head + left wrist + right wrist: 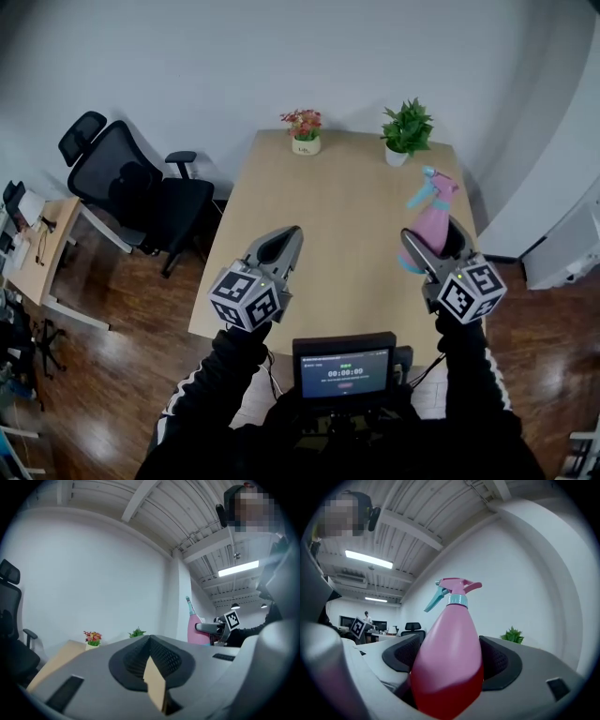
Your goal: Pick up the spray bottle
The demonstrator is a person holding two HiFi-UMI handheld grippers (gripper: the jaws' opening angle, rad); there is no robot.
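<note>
— Where is the bottle (449, 653) sitting?
— The right gripper (434, 242) is clamping it, the jaws pressing both sides of its pink body, over the right side of the table (328, 206).
— Which way is it pointing?
— Its long axis is running along the jaws, with the spray head leading away from the person toward the plant (406, 131). The teal trigger is sticking out left and the nozzle right.
— And the left gripper (150, 641)?
— It is hovering over the table's near left corner, with its jaws pressed together on nothing.
</note>
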